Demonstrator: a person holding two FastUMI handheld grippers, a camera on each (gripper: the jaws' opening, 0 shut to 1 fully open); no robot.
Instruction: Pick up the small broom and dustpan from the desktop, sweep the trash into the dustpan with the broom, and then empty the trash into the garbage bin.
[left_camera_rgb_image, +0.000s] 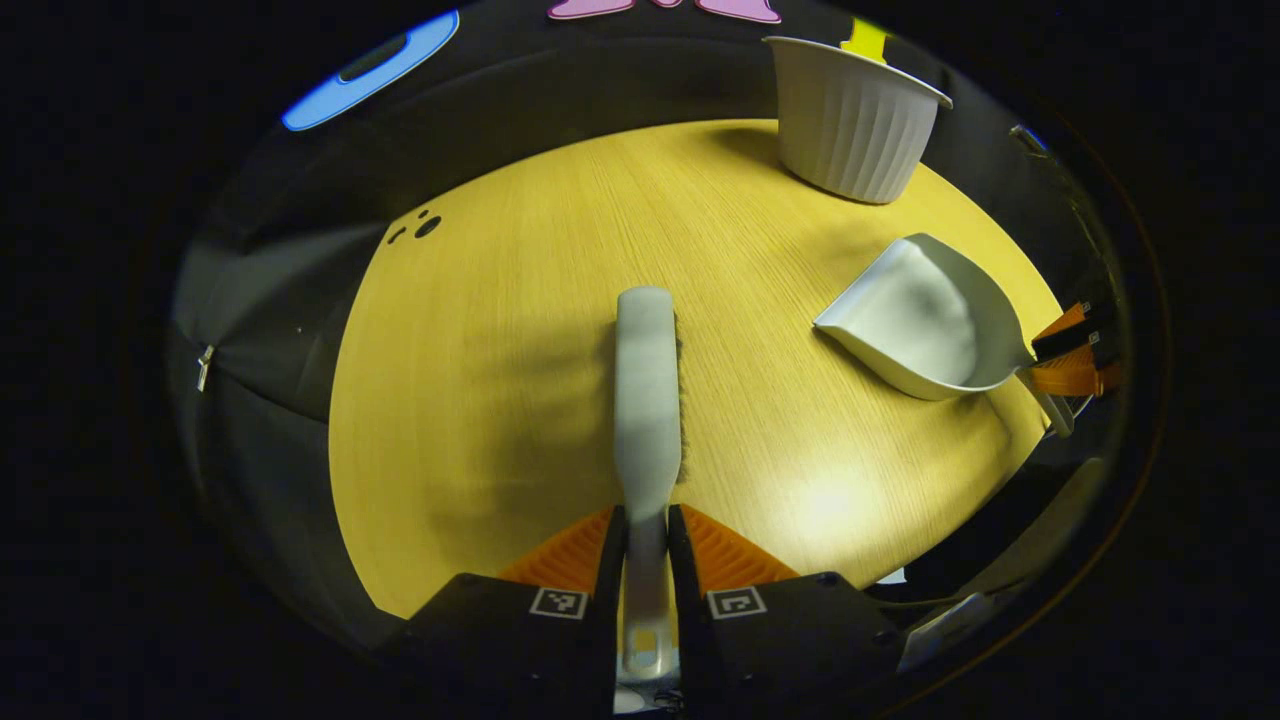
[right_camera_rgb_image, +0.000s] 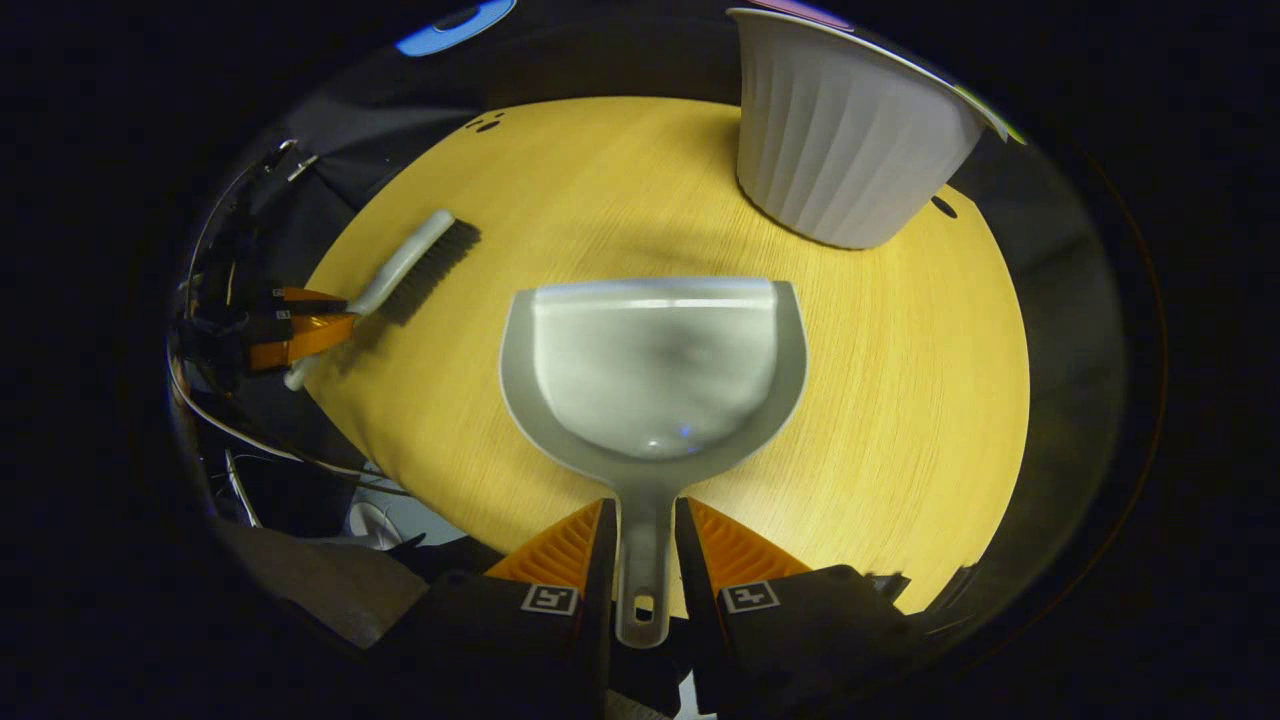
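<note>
In the left gripper view the left gripper (left_camera_rgb_image: 647, 540) pinches the handle of the small broom (left_camera_rgb_image: 647, 390), which lies centre frame over the wooden desktop (left_camera_rgb_image: 500, 380). In the right gripper view the right gripper (right_camera_rgb_image: 645, 535) clamps the dustpan (right_camera_rgb_image: 655, 370) handle, pan at centre. The ribbed white garbage bin (right_camera_rgb_image: 840, 140) stands upper right.

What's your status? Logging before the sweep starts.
Left gripper shut on broom. Right gripper shut on dustpan. Bin stands ahead, nothing blocking.
</note>
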